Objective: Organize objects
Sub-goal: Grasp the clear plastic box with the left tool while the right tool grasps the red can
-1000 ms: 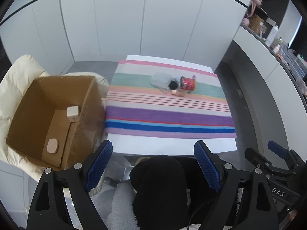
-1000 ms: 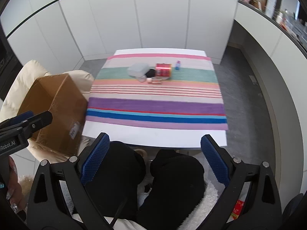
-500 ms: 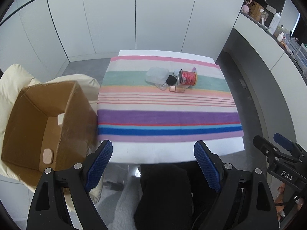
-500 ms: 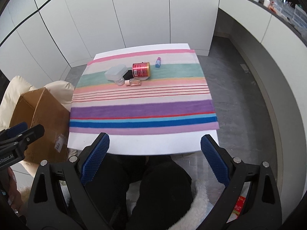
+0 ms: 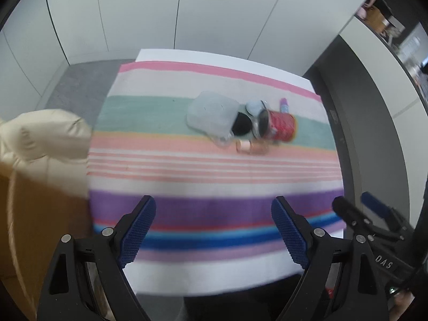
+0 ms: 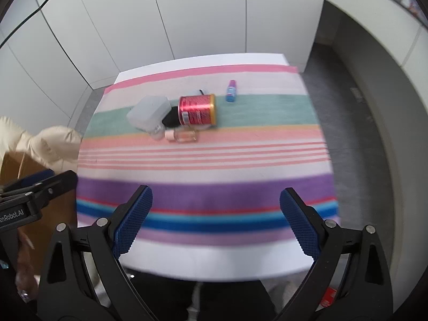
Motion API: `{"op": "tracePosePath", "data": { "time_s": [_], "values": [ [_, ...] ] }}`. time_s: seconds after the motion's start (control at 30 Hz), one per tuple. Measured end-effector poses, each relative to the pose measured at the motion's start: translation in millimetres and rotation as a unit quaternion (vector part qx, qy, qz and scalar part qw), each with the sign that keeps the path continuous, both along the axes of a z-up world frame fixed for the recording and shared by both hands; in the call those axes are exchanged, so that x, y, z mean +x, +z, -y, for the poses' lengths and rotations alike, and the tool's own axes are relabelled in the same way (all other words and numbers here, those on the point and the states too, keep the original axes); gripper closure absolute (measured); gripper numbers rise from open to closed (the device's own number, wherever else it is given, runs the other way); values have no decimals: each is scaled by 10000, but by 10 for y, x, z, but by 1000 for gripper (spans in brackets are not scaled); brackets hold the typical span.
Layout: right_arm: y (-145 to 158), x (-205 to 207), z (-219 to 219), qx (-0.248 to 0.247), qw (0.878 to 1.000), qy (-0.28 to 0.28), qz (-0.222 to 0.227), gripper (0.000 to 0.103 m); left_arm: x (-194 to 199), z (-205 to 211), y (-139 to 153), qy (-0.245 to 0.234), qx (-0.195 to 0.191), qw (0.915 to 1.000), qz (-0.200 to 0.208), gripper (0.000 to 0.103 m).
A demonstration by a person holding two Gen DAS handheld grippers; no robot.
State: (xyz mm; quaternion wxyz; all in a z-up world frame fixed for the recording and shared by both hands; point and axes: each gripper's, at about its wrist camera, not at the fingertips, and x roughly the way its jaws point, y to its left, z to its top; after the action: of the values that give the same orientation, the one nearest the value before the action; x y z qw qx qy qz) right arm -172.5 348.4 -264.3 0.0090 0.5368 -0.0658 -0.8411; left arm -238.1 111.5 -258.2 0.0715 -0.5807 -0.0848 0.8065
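Both tools wide open and empty over the near edge of the striped tabletop.

Tabletop carried a striped cloth; cardboard box sat off its left side by a cream cushion. Readable text: "DAS" on the right tool's body in the left view, "...enRobot.AI" on the left tool's body in the right view; can label too blurred to read. Left tool and right tool held and touched nothing. Cluster on the green stripe, well apart from both: translucent lidded container, red can on its side, black item, pink-capped bottle lying flat, small blue bottle apart to the right.
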Motion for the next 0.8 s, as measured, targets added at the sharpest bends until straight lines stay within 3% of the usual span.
{"op": "tracePosePath", "data": {
  "time_s": [0.2, 0.3, 0.47, 0.53, 0.57, 0.7, 0.8],
  "values": [
    [-428, -680, 61, -206, 9997, -78, 111, 5, -587, 60, -252, -80, 161, 9998, -46, 13],
    [-593, -957, 190, 2, 10000, 73, 2, 5, -833, 38, -349, -306, 38, 9994, -167, 13],
    [-904, -1388, 385, 211, 9993, 297, -47, 6, -1139, -33, -605, -631, -371, 9973, 75, 13],
    [-1013, -1481, 478, 558, 9977, 367, -147, 6, -1194, -50, -665, -675, -381, 9969, 157, 13],
    [-1046, -1504, 496, 639, 9971, 388, -146, 8, -1227, -71, -701, -755, -355, 9963, 209, 13],
    [-1150, -1549, 494, 590, 9975, 391, -68, 39, -1288, -190, -790, -1015, -462, 9937, 114, 13],
    [-1135, -1517, 408, 460, 9981, 367, -156, 39, -1397, -255, -884, -1057, -321, 9938, 151, 13]
  ]
}}
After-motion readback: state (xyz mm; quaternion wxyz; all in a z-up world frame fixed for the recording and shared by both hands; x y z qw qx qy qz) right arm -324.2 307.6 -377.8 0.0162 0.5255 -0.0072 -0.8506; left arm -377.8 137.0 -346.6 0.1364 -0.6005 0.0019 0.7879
